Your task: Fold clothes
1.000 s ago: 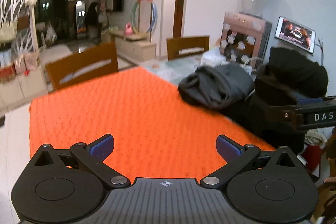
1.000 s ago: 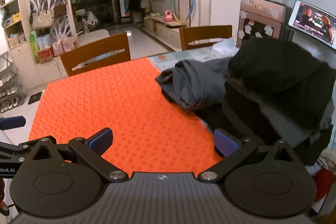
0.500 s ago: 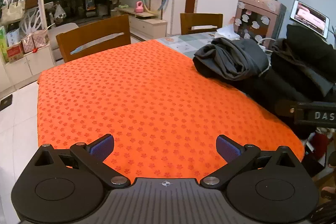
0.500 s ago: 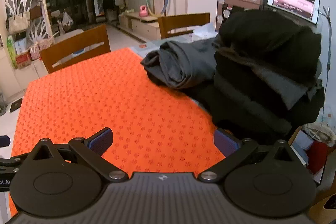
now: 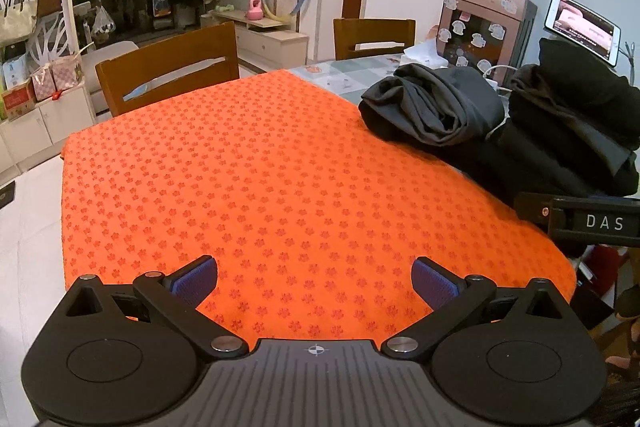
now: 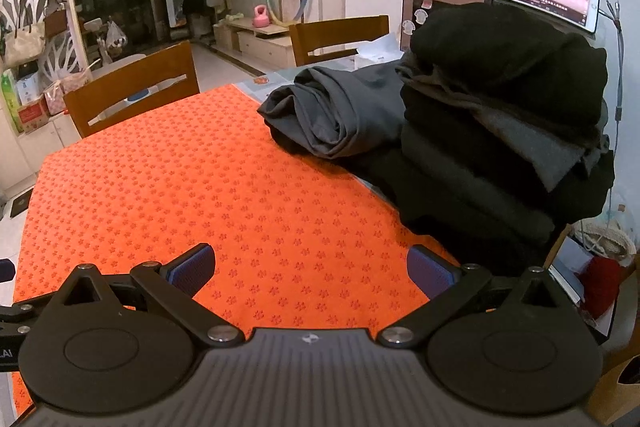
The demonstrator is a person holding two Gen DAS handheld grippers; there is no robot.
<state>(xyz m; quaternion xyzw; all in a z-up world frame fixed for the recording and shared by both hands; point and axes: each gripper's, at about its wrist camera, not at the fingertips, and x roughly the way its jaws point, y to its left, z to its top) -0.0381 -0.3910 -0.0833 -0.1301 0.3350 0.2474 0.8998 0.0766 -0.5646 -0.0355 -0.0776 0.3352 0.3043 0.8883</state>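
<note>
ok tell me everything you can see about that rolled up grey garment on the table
The grey garment is a soft, matte, dark grey fabric, loosely rolled or bunched rather than neatly folded, with layered creases at its open end. It lies at the far right edge of the orange patterned mat, butted against the tall stack of black clothes to its right. Neither tool touches it.

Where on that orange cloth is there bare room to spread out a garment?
Most of the orange cloth is bare, from the wooden chair to the open tongs. Its right edge is crowded: a rolled grey garment lies beside a stack of dark clothes.
</note>
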